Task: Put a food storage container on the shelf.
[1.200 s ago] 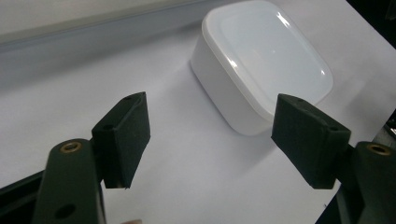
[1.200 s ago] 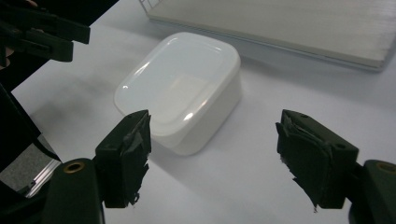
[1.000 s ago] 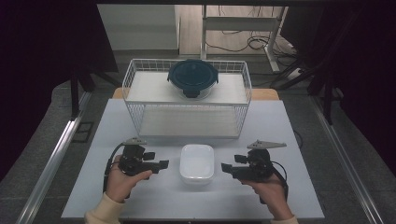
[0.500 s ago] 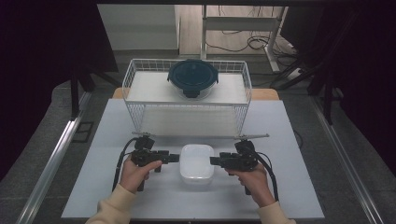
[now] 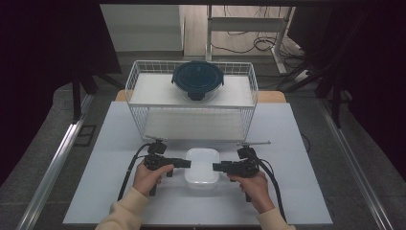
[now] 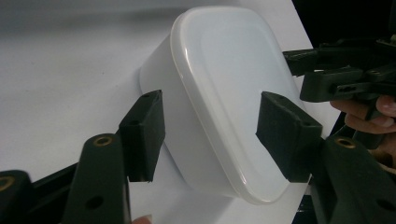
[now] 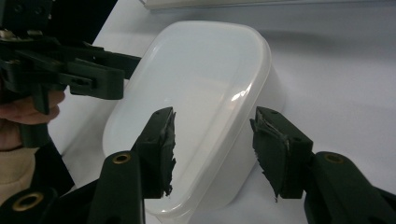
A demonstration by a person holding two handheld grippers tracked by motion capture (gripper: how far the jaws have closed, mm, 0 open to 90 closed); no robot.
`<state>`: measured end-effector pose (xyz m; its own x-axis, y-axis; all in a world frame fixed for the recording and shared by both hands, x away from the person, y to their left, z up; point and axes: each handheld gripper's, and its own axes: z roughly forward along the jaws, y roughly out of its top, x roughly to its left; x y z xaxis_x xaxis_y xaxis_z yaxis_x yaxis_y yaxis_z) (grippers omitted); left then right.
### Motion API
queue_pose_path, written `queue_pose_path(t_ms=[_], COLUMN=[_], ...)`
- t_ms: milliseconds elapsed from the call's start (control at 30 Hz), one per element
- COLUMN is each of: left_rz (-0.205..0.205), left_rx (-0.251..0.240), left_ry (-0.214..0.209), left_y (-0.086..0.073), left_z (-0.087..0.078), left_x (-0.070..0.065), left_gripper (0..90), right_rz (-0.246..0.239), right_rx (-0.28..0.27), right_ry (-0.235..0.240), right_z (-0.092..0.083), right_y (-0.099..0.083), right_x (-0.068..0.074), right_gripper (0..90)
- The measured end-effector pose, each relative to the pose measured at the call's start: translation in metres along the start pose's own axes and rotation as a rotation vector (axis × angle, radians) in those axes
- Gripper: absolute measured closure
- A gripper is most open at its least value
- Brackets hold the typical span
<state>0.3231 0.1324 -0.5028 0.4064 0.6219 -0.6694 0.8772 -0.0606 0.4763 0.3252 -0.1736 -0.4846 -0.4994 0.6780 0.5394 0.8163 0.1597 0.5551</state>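
A white lidded container (image 5: pixel 202 165) sits on the table near the front edge. My left gripper (image 5: pixel 186 163) reaches it from the left and my right gripper (image 5: pixel 215 167) from the right, both level. In the left gripper view the container's (image 6: pixel 224 60) near edge lies between the jaws of my left gripper (image 6: pixel 212 133), one pad over the lid and one beside the wall, with gaps showing. In the right gripper view my right gripper (image 7: pixel 217 149) straddles the container's (image 7: pixel 201 65) edge the same way. Both pairs of jaws have just been closing and are open around the rim.
A white wire basket (image 5: pixel 191 125) stands behind the container, with a dark blue round lidded bowl (image 5: pixel 197 79) on its upper shelf. The white tabletop (image 5: pixel 297 143) stretches to both sides. Dark curtains and metal rails flank the table.
Both hands have moved inward and down from the container's sides until the jaws reach over its left and right edges. Both pairs of jaws have narrowed.
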Motion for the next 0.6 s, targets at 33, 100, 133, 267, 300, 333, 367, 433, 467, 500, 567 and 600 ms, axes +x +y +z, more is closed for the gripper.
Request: queue_pose_path(t_ms=[33,100,133,267,300,333,367,433,467,500,567,600], left_rz=[-0.006,-0.041,-0.047,-0.051,-0.05,-0.054,-0.06,-0.071,-0.075,-0.071,-0.067,-0.066], left_rx=[-0.002,-0.007,-0.004,0.005,0.007,0.004,0.004,0.008,0.006,0.007,-0.002,-0.008], left_ry=[-0.008,-0.058,-0.057,-0.076,-0.086,-0.083,-0.083,-0.085,-0.082,-0.077,-0.07,-0.062], left_y=[-0.0003,-0.0021,-0.0026,-0.005,-0.0048,-0.0046,-0.0044,-0.0042,-0.0043,-0.0043,-0.0048,-0.0053], left_z=[0.0006,0.0022,0.0026,0.004,0.0038,0.004,0.004,0.0035,0.0032,0.0026,0.0014,0.0004], left_x=[0.0005,0.0045,0.0057,0.0096,0.0095,0.0089,0.0089,0.0092,0.0084,0.0081,0.0063,0.0048], left_gripper=[44.1,46.5,47.8,53.5,56.1,58.3,58.9,60.0,60.7,61.3,64.4,66.3], right_rz=[0.007,0.011,0.013,0.022,0.029,0.046,0.058,0.069,0.08,0.09,0.097,0.097], right_rx=[-0.001,0.003,0.006,0.009,0.011,0.014,0.018,0.021,0.02,0.019,0.019,0.02], right_ry=[0.005,0.009,0.013,0.015,0.018,0.03,0.039,0.04,0.044,0.045,0.042,0.04], right_z=[0.0004,0.0008,0.001,0.0009,0.001,0.0012,0.0019,0.0026,0.0024,0.0016,0.0002,-0.0003], right_y=[-0.0001,-0.0005,-0.0007,-0.0012,-0.0016,-0.002,-0.0026,-0.0036,-0.0038,-0.0038,-0.0039,-0.0043], right_x=[-0.0006,-0.0007,-0.0007,-0.0017,-0.0025,-0.0038,-0.0054,-0.0068,-0.0073,-0.0077,-0.0073,-0.0068], right_gripper=[48.1,49.2,49.9,53.2,54.2,55.8,57.0,58.6,60.0,62.0,63.5,63.9])
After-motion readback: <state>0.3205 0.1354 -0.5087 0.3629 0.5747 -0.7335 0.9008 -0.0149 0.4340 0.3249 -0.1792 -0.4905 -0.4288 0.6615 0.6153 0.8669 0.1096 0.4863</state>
